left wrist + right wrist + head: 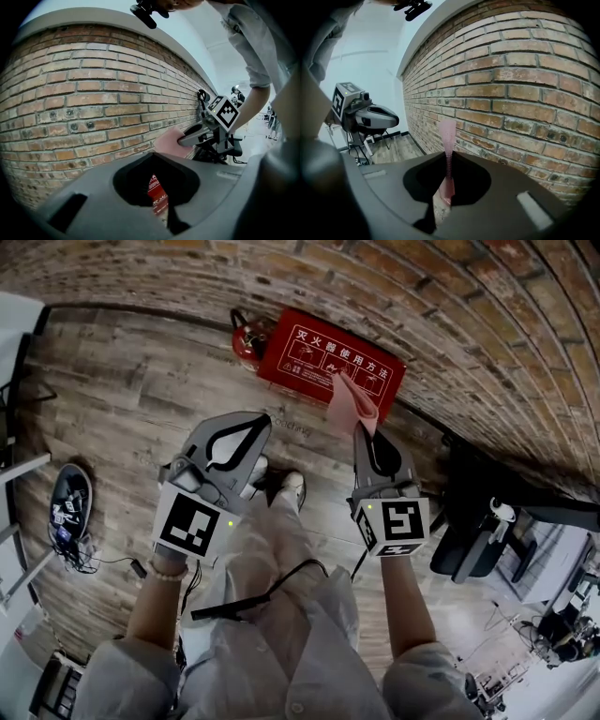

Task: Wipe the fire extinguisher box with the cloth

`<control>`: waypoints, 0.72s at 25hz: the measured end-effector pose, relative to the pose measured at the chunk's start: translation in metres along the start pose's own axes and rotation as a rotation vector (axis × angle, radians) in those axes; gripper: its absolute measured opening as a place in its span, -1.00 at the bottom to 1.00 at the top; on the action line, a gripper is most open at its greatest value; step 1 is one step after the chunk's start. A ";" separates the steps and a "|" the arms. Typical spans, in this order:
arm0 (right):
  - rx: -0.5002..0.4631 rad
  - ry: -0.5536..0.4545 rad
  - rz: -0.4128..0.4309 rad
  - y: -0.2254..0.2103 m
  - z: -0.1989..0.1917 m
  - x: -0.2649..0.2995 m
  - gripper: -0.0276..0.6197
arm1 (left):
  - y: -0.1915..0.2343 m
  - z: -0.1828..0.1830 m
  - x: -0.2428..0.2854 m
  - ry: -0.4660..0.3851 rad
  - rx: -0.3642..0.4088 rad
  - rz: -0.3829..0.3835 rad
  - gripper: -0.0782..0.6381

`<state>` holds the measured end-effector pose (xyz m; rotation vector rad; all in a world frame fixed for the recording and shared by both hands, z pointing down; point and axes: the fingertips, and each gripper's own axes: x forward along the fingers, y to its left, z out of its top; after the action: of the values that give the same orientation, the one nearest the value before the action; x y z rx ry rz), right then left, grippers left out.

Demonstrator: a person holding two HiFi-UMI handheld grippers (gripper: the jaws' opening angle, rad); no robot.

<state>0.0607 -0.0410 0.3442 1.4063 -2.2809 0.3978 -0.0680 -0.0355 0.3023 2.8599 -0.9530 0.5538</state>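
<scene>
The person's pale-sleeved arms reach forward and down, one gripper in each hand. The left gripper (pixel 265 420) has its fingers closed tip to tip with nothing between them; through the hollow behind the tips, its own view catches a sliver of red. The right gripper (pixel 362 429) has its fingers pinched on a pink cloth (pixel 349 407), which stands up from them as a thin, folded strip. Below the grippers, the person's shoes (pixel 292 486) stand on a wooden floor (pixel 122 390). Further out, the red fire extinguisher box (pixel 314 351) lies on that floor against a brick wall (pixel 450 324) – white characters on its face, a red extinguisher (pixel 246 336) just beside its left end. In the head view the cloth overlaps the box's near right edge; whether they touch cannot be told.
</scene>
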 end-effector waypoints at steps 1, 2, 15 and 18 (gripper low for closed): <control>-0.006 0.001 0.006 0.000 -0.002 0.007 -0.85 | 0.003 -0.004 0.002 0.001 -0.005 0.007 -0.81; -0.011 0.003 0.013 -0.001 -0.003 0.015 -0.85 | 0.006 -0.008 0.004 0.002 -0.008 0.015 -0.81; -0.007 -0.022 0.108 0.012 -0.007 0.117 -0.85 | 0.050 -0.051 0.023 0.035 -0.048 0.119 -0.81; -0.007 -0.015 0.120 0.016 -0.008 0.136 -0.85 | 0.056 -0.059 0.030 0.037 -0.047 0.114 -0.81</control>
<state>-0.0057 -0.1353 0.4189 1.2766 -2.3837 0.4176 -0.0976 -0.0869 0.3653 2.7576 -1.1131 0.5845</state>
